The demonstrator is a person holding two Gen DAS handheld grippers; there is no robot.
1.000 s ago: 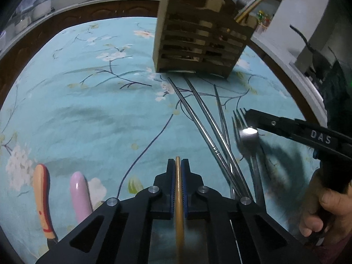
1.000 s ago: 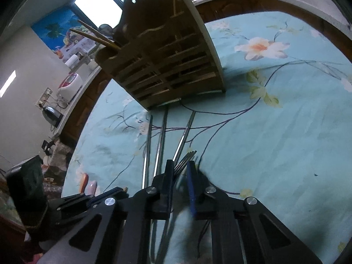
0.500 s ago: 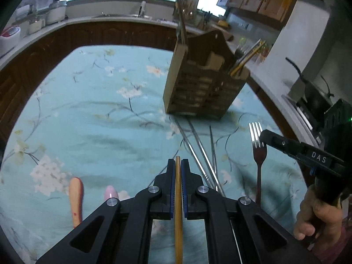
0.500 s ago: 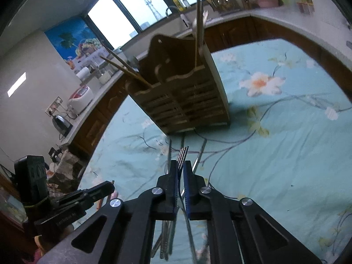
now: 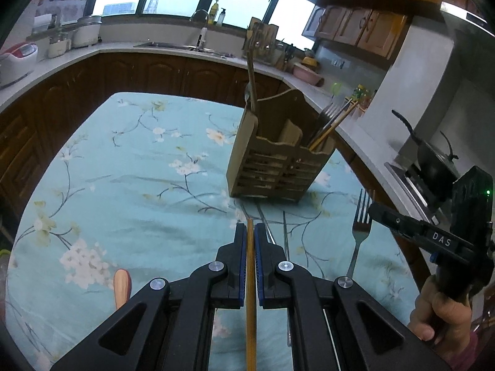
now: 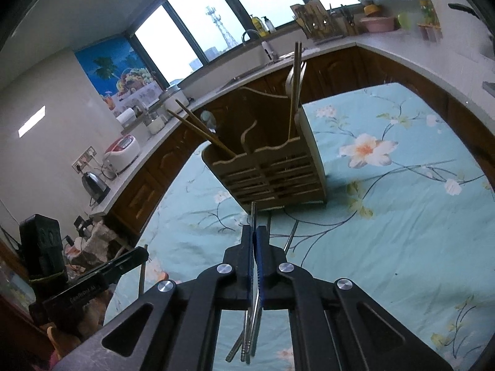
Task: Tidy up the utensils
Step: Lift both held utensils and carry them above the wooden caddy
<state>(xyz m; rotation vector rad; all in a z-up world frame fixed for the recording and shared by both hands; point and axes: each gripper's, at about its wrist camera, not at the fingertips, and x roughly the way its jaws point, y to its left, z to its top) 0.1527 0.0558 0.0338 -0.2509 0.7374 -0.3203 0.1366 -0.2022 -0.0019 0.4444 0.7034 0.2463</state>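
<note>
My left gripper point(image 5: 250, 232) is shut on a wooden chopstick point(image 5: 250, 293) that runs back between its pads. It hangs above the floral tablecloth, short of the slatted wooden utensil holder point(image 5: 278, 160). That holder has wooden chopsticks point(image 5: 331, 126) and forks in its right compartment and a long handle in its left. My right gripper point(image 6: 255, 232) has its jaws closing tight on a metal fork point(image 5: 360, 225), seen edge-on in the right wrist view as fork tines point(image 6: 253, 213). The holder point(image 6: 272, 173) stands just beyond them.
Several metal chopsticks point(image 5: 284, 232) lie on the tablecloth point(image 5: 139, 185) in front of the holder. A wooden-handled utensil point(image 5: 122, 284) lies at the near left. A person's hand point(image 5: 442, 315) grips the right tool. Dark cabinets and a counter ring the table.
Both grippers rose off the cloth and tilted up toward the holder. The right jaws closed on the fork and lifted it. The left kept hold of the chopstick.
</note>
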